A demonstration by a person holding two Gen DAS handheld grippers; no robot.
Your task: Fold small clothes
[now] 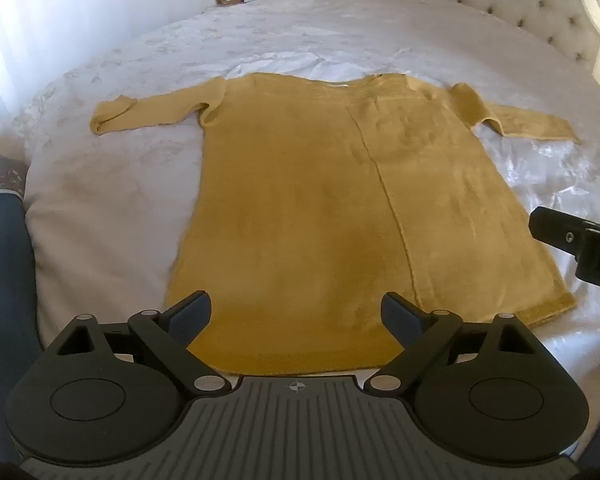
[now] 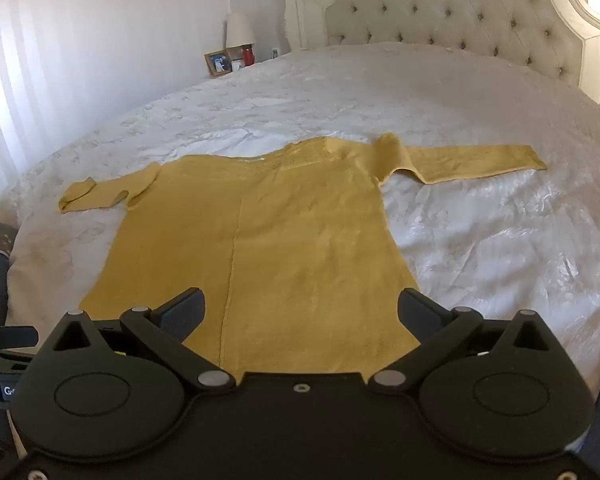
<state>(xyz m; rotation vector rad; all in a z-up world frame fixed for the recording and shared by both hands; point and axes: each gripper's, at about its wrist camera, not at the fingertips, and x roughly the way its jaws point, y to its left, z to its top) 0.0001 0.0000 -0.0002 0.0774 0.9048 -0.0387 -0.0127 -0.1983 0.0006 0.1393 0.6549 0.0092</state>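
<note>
Your fingers are standing wide apart on both tools, with nothing between them: the left gripper [image 1: 296,314] is hovering over the hem of the yellow sweater [image 1: 300,200], and the right gripper [image 2: 302,312] is hanging over the hem as well, nearer the right side. The sweater is lying flat on the white bedspread [image 2: 480,240], hem toward you, neckline toward the tufted headboard [image 2: 460,12], both sleeves thrown out sideways. Starting at the left, the left sleeve [image 1: 148,114] is ending in a cuff that is doubled back on itself, so you are likely to need to smooth it as you lift. In the middle, a raised seam [image 1: 380,184] is running down the body and is giving you a ready fold line. At the right, the right sleeve [image 2: 472,162] is lying straight. The knit is looking soft, light and limp, so it will probably sag and stretch from any single hold; pinch a cuff or a shoulder edge, taking both layers.
</note>
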